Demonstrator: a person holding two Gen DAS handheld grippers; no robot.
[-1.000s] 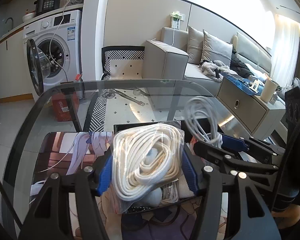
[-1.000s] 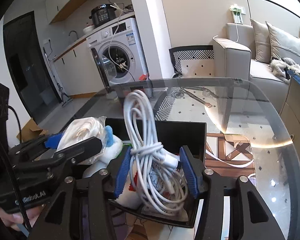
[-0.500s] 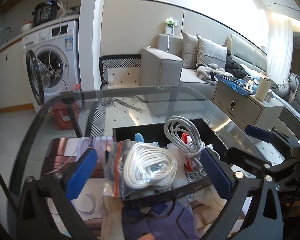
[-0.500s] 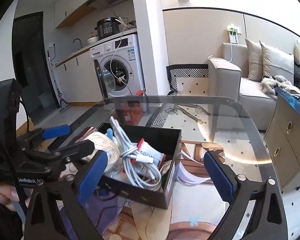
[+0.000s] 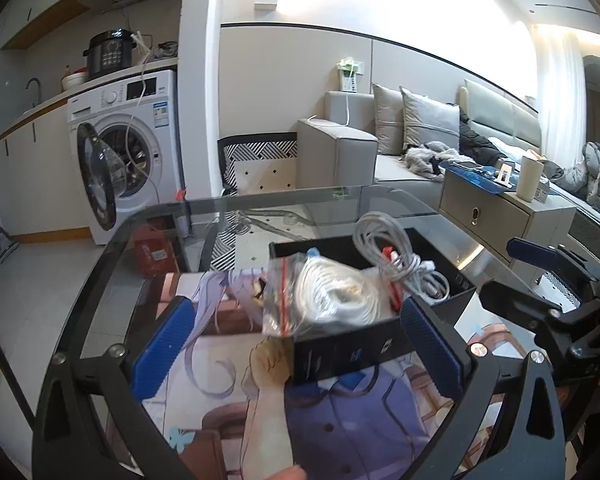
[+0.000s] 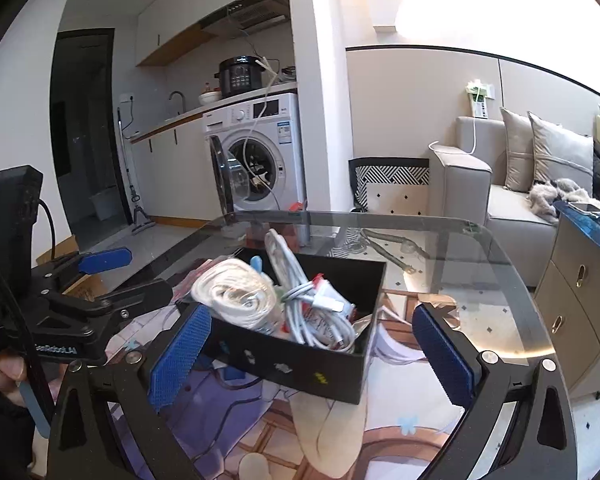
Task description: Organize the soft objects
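- We see the bagged rope (image 5: 332,300) lying in the black box (image 6: 300,364), at its left end.
- Loose white cable (image 6: 320,304) sits beside it in the same box.
- Box rests on a printed mat (image 5: 340,420) on the glass desk (image 6: 500,280).
- Left hand-held gripper (image 5: 296,350) spread wide, empty.
- Right hand-held gripper (image 6: 310,356) released too, nothing between its pads.
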